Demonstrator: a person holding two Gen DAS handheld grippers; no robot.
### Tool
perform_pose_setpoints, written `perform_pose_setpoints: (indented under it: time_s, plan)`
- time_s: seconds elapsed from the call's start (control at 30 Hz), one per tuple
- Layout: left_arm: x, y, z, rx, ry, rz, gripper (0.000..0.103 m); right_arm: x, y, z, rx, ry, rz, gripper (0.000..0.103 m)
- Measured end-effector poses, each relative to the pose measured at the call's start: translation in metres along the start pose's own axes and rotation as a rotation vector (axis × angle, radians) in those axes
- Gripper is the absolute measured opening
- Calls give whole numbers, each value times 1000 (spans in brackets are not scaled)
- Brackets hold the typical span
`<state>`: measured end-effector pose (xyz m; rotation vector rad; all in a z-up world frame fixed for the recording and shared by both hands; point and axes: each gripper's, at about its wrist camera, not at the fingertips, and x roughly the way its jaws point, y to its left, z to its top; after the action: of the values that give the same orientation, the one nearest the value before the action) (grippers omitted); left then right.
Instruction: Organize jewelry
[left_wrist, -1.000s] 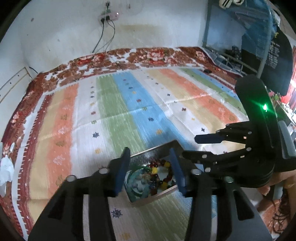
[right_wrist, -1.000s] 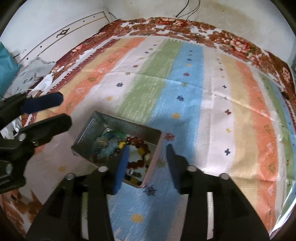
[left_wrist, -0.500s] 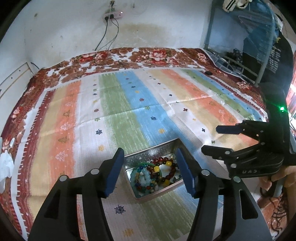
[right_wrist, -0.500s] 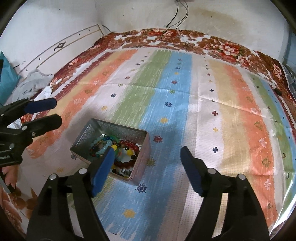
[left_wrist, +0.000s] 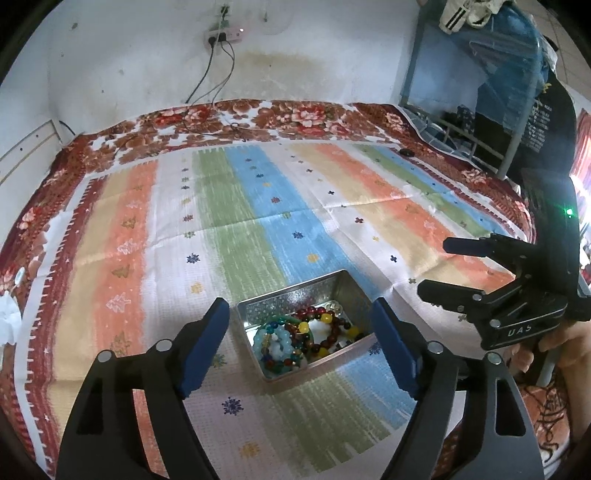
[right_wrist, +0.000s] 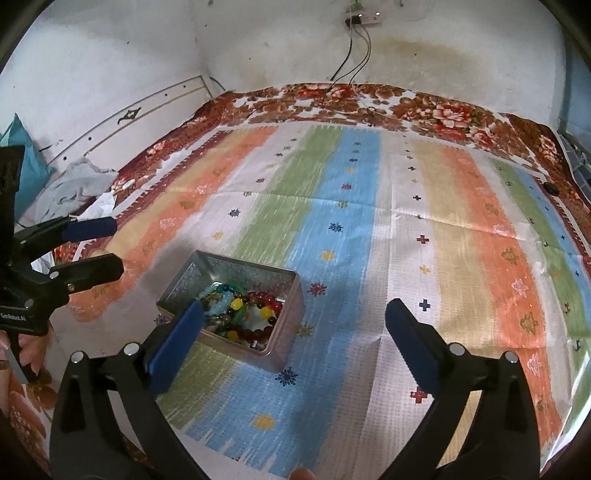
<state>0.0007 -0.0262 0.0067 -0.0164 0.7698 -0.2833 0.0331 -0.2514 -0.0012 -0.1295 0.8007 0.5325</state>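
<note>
A silver metal tin (left_wrist: 295, 295) (right_wrist: 288, 295) sits open on the striped cloth, filled with bead bracelets (left_wrist: 310, 339) (right_wrist: 247, 314) in red, yellow, green and pale blue. My left gripper (left_wrist: 301, 332) is open and empty, held above and just short of the tin, its fingers either side of it in view. My right gripper (right_wrist: 295, 325) is open and empty, above the cloth just right of the tin. Each gripper shows in the other's view: the right one (left_wrist: 461, 266), the left one (right_wrist: 96, 247).
A striped cloth (left_wrist: 258, 206) covers a bed with a floral blanket border (left_wrist: 258, 118). Cables (left_wrist: 210, 85) hang from a wall socket. Grey clothes (right_wrist: 74, 184) lie at the left edge. A blue metal rack (left_wrist: 480, 92) stands at the right.
Both grippers have pulled back and up from the tin and opened wider. The tin and beads have stayed in place.
</note>
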Motion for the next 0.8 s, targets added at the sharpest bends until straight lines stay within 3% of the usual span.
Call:
perform_pose_setpoints:
  time_s: [0.43, 0.8]
  plan:
    - [-18, -7, -21, 31, -29, 20, 97, -24, 1, -12, 32, -65, 18, 98]
    - [-39, -14, -37, 39, -83, 85, 97, -46, 24, -31, -29, -125, -4, 98]
